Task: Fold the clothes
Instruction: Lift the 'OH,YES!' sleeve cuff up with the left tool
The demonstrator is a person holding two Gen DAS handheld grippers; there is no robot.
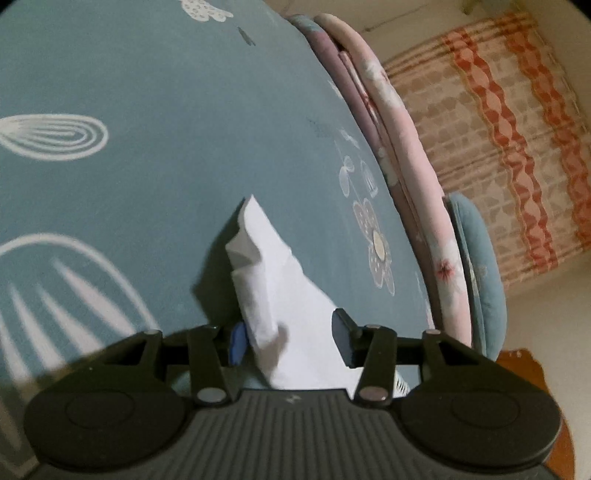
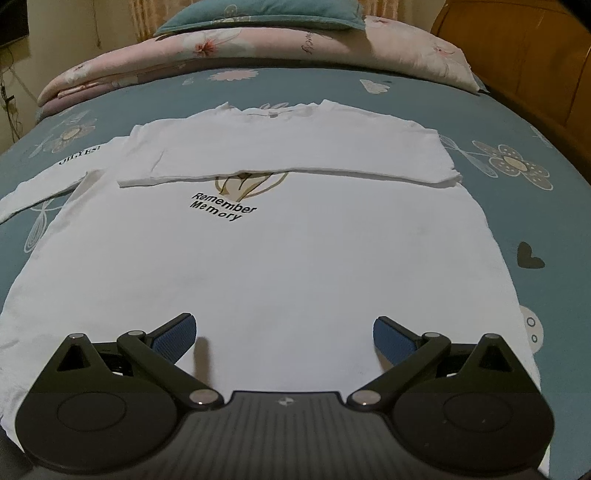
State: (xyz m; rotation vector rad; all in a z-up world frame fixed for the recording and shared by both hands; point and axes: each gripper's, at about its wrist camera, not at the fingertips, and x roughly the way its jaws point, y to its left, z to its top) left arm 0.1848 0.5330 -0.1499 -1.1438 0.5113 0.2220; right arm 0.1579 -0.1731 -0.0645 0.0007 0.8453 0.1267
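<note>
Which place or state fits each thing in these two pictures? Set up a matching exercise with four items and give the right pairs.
Things:
1. Right claw
2. Sleeve printed "OH YES!"
3. Other sleeve
4. Pink floral quilt

Places or states:
A. Folded across the chest of the white shirt
B. Lying out to the side on the blue sheet
C. Open above the shirt's hem
D. Folded at the far end of the bed, under a teal pillow

Pairs: 1-C, 2-B, 3-A, 4-D
</note>
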